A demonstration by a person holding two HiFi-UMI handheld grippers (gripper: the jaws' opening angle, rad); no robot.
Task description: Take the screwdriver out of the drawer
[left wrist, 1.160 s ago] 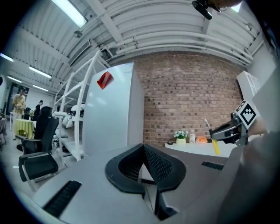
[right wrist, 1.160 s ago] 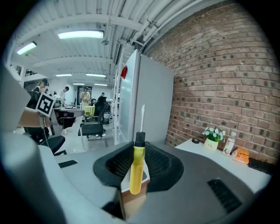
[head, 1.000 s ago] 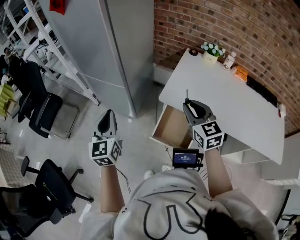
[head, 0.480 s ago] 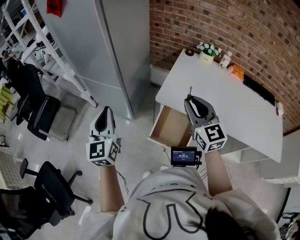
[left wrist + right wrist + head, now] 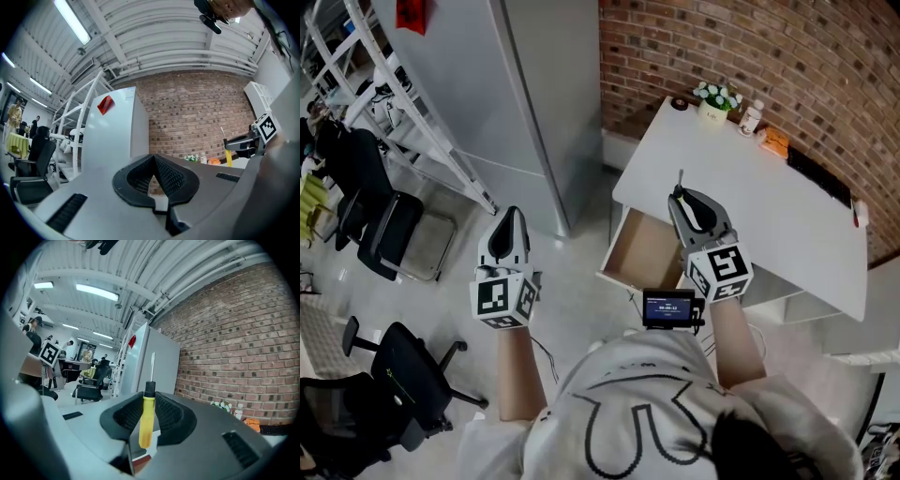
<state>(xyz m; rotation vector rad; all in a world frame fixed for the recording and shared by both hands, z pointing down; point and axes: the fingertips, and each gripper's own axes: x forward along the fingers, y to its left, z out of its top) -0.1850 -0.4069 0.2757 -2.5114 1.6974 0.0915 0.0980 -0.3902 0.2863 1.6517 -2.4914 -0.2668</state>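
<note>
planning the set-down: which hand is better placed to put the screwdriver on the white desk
Right. The right tool grips the screwdriver by the desk edge; the left tool is shut and empty over the floor.

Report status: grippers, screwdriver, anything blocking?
Left gripper shut, empty. Right gripper shut on screwdriver, yellow handle clamped, shaft pointing up. Screwdriver clear of the open drawer. Nothing in the way.

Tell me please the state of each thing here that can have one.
drawer: pulled open, no tool visible inside.
screwdriver: out of the drawer, upright, yellow handle clamped.
right gripper: jaws shut on the screwdriver.
left gripper: jaws together, holding nothing.
</note>
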